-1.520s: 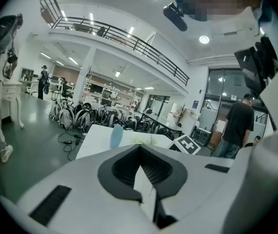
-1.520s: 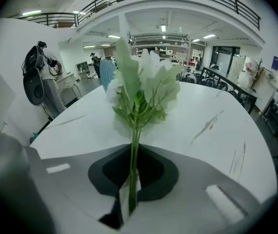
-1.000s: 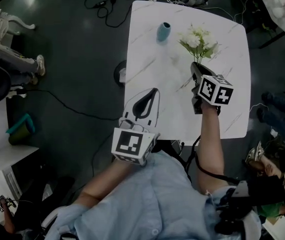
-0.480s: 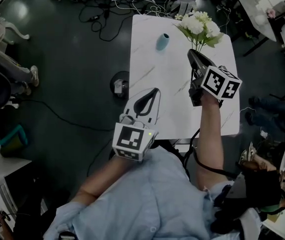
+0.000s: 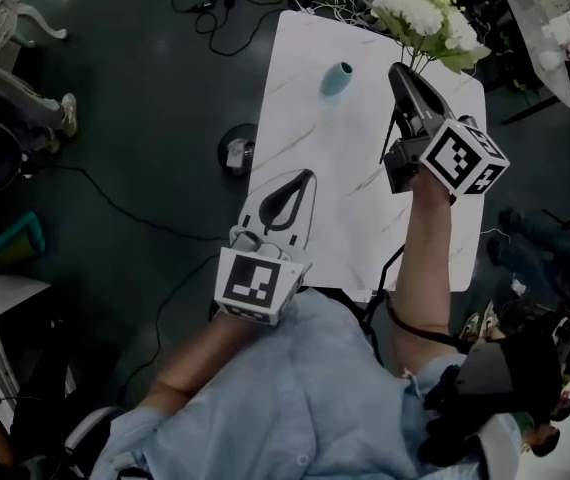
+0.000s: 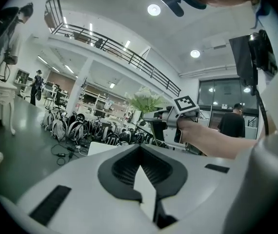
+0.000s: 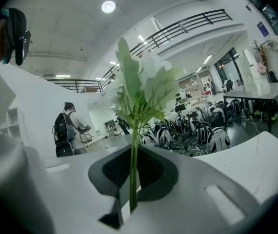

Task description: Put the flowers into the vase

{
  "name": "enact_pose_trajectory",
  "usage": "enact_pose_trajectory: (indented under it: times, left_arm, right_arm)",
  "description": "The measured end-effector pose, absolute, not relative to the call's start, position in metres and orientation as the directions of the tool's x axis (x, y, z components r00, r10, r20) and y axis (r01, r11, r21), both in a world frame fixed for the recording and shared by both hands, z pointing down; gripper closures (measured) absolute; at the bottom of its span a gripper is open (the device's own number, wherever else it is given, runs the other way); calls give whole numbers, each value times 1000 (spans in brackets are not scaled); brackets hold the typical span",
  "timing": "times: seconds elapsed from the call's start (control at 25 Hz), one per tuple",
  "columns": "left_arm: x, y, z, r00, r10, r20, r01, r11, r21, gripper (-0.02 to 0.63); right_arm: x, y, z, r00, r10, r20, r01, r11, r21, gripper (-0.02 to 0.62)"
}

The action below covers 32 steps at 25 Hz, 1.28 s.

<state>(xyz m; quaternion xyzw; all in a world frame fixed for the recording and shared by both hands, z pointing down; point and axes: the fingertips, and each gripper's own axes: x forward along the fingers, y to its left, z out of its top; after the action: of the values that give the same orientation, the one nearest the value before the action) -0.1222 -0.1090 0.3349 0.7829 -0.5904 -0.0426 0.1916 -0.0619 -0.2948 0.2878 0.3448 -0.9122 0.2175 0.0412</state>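
Right gripper (image 5: pixel 402 73) pinches the white flowers (image 5: pixel 427 13) by their stems, mid-carry, I'd say. Teal vase (image 5: pixel 336 78) stands left of its tips; next, tilt stems down into it. Left gripper (image 5: pixel 307 178) pressed together, empty.

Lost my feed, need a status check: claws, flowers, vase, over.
Right claw shut on flowers by the stems, held off the table. Left claw shut, empty. Teal vase stands on table, no flowers in yet. Nothing between flowers and vase.

Dark floor (image 5: pixel 145 68), trailing cables (image 5: pixel 205 3), white table (image 5: pixel 335 158), perhaps marble-topped.
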Motion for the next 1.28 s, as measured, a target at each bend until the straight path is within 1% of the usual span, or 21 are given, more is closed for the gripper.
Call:
enact_pose_trajectory:
  times: [0.2,0.6,0.96,1.28]
  left_arm:
    - [-117,-131,352,265,-944,198,-921,-186,343,601]
    - [-120,-174,386,227,-936,268,-915,-111,388,601]
    - [-140,-192,412,202,-920,335,-904,-43,425,601]
    - [-137,-190,427,196,-913,357,-898,-21,440,601]
  right_arm:
    - [-72,-329,294,-801,-573,172,-587,698,-409,591]
    - [-104,-385,296,-858,-512,46,-483,772,-412,591]
    - [-133,-418,272,-868,-486,-105,-417,827,-377,591]
    - [-129,-419,268,-864,-470,-179,-393,853,-345,591]
